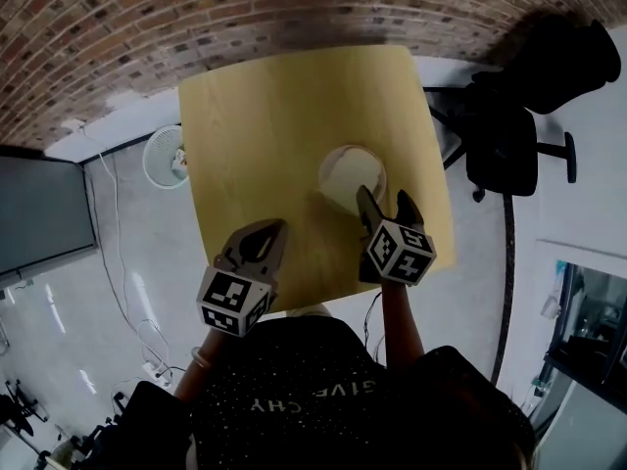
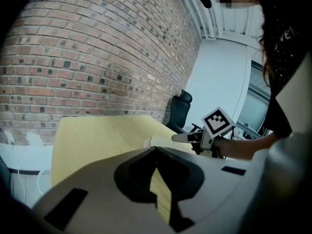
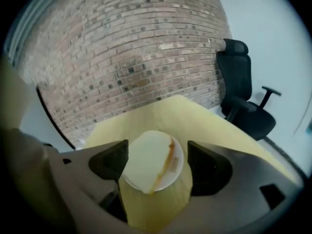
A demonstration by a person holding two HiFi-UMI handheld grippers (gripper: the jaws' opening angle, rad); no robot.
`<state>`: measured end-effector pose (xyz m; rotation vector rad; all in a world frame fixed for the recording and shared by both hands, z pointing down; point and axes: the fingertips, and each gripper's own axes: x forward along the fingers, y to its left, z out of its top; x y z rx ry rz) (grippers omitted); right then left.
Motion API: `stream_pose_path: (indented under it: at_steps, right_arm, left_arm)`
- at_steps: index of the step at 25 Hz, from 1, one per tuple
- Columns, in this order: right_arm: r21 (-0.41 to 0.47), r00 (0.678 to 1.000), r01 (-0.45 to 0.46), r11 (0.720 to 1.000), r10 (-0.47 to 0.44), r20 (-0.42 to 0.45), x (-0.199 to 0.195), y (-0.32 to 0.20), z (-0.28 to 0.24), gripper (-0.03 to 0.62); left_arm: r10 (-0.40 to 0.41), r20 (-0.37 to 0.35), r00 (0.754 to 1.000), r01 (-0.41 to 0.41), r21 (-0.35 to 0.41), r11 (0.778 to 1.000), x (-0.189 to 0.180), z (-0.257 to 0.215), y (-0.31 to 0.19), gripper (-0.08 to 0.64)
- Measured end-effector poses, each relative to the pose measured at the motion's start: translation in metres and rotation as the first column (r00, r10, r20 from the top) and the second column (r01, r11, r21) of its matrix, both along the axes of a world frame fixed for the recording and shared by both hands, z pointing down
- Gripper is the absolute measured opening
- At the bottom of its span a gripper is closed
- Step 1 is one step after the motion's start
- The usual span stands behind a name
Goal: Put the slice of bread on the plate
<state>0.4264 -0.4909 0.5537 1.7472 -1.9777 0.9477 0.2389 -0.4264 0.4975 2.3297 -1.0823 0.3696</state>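
A: The room?
B: A red brick wall (image 1: pixel 196 8) is backing the pale yellow wooden bench (image 1: pixel 265 125), its far half lying bare; a black office chair (image 1: pixel 509 145) is sitting beyond the right edge.
A: Bread?
B: The pale bread slice (image 3: pixel 146 162) is lying on the round white plate (image 3: pixel 178 172). The right claw (image 1: pixel 385 199) is gaping wide over it, the left claw (image 1: pixel 263 231) pinched together.

A pale slice of bread (image 3: pixel 146 159), brown crust along its right edge, lies flat on a round white plate (image 3: pixel 177 165), just ahead of the right gripper (image 1: pixel 386 204), between its spread jaws, touching neither.
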Motion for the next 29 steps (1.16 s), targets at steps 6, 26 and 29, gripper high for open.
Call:
stream_pose_path:
  at_steps: [6, 26, 29]
  right_arm:
    - [0.210, 0.840, -0.070, 0.975, -0.057, 0.540, -0.029, 0.014, -0.058, 0.012]
    - [0.378, 0.869, -0.285, 0.881, 0.072, 0.489, -0.030, 0.119, -0.118, 0.012]
    - [0.370, 0.874, -0.282, 0.885, 0.079, 0.479, -0.033, 0.135, -0.117, 0.012]
  left_arm:
    - [0.046, -0.037, 0.998, -0.045, 0.009, 0.999, 0.007, -0.007, 0.002, 0.011]
    - [0.139, -0.178, 0.974, -0.138, 0.023, 0.990, 0.009, -0.026, 0.030, 0.011]
    - [0.128, -0.195, 0.972, -0.130, 0.004, 0.991, 0.001, -0.024, 0.041, 0.011]
